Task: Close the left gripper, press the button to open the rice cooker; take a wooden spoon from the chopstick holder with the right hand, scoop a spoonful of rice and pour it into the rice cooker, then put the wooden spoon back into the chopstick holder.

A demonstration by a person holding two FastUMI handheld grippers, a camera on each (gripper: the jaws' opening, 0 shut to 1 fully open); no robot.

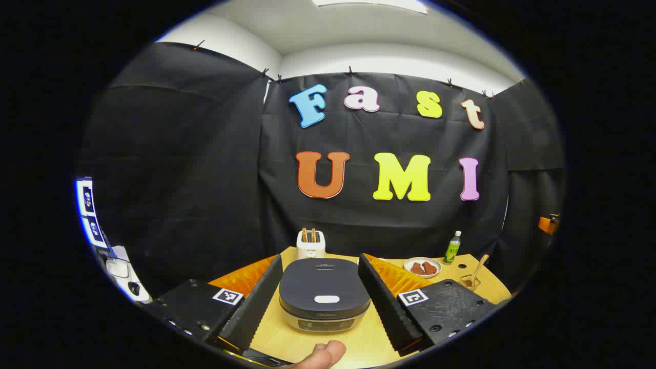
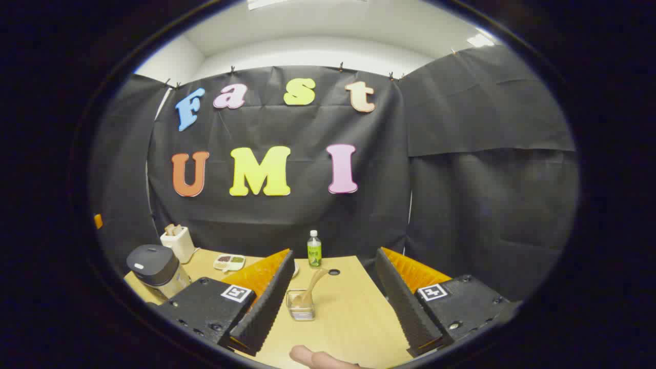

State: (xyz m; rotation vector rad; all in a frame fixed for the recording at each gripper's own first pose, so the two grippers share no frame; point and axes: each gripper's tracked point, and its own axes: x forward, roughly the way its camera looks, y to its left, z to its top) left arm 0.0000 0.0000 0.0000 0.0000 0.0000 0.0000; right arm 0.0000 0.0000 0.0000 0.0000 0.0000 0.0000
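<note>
The rice cooker (image 1: 325, 294) stands shut on the wooden table, its dark lid carrying a white button (image 1: 326, 299). My left gripper (image 1: 320, 259) is open, one finger on either side of the cooker and apart from it. At the right, a small clear chopstick holder (image 1: 468, 281) holds a wooden spoon (image 1: 480, 267). In the right gripper view the same holder (image 2: 301, 306) with the spoon (image 2: 312, 286) stands just ahead, nearer the left finger. My right gripper (image 2: 335, 253) is open with nothing in it. The rice cooker (image 2: 156, 267) sits far left.
A white toaster (image 1: 310, 244) stands behind the cooker. A plate of reddish pieces (image 1: 422, 267) and a green bottle (image 1: 452, 247) are at the back right. The bottle (image 2: 314, 248), a small dish (image 2: 229, 262) and the toaster (image 2: 178, 242) line the table's far edge.
</note>
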